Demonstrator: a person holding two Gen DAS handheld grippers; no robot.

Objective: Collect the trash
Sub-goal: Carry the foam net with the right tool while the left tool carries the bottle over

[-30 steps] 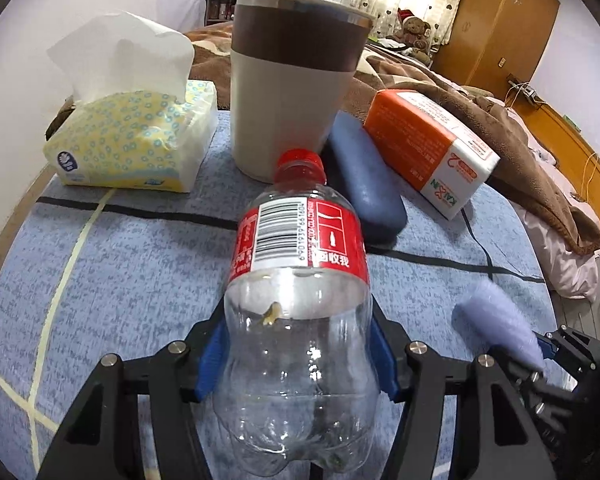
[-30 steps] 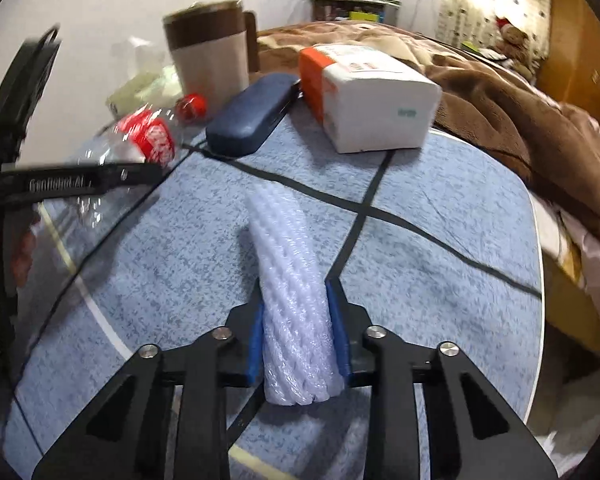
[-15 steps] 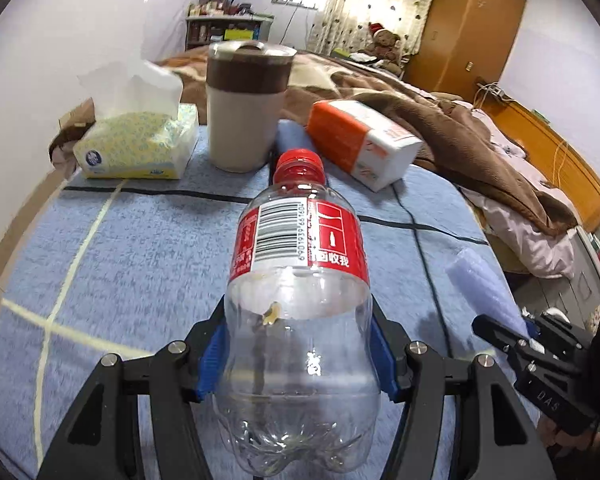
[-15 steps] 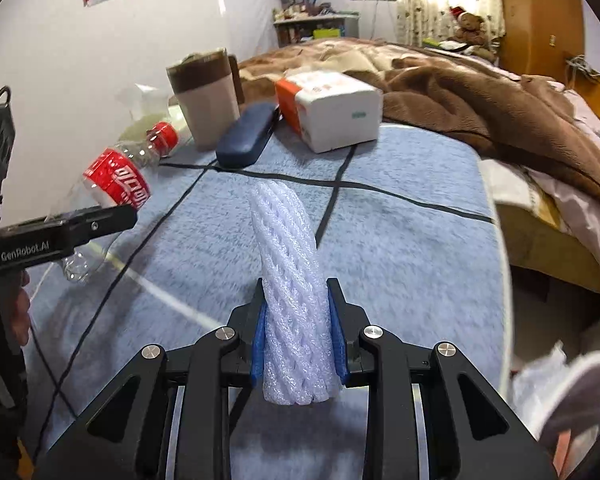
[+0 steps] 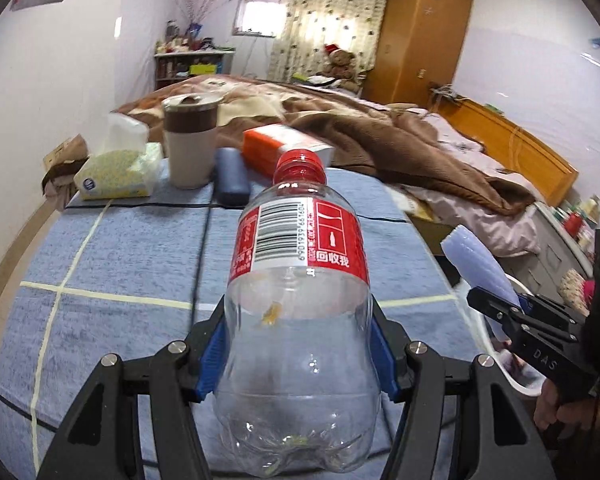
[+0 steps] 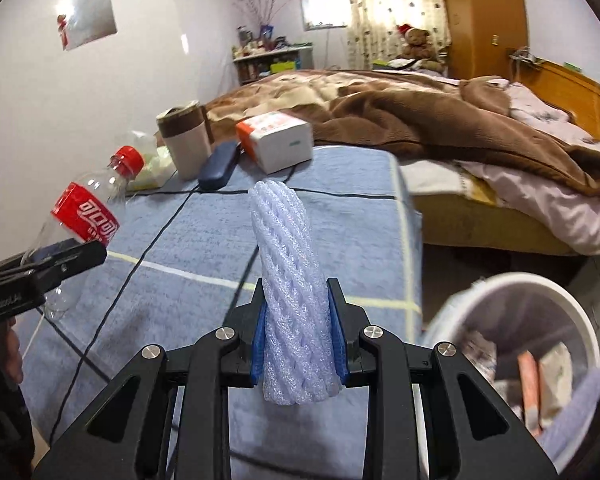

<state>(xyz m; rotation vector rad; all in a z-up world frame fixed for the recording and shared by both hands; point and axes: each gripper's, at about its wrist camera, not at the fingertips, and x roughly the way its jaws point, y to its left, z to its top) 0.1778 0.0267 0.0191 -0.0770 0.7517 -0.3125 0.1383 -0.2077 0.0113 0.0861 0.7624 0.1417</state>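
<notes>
Both tongs clamp trash: left tongs [image 5: 298,354] bottle [image 5: 298,320], right tongs [image 6: 299,340] foam net [image 6: 290,292].

**Two black handheld grippers, blue pads, silver screws**

Left gripper [image 5: 300,344]: matte black linkage arms with triangular cut-outs, round silver screw heads at the pivots, blue pads [image 5: 211,354] lining the inner finger faces. From the right wrist view, white "GenRobot.AI" lettering runs along its side. Right gripper [image 6: 298,334]: same black frame, four silver screws, blue pads [image 6: 259,344]. From the left wrist view, "DAS" is embossed on its body.
</notes>
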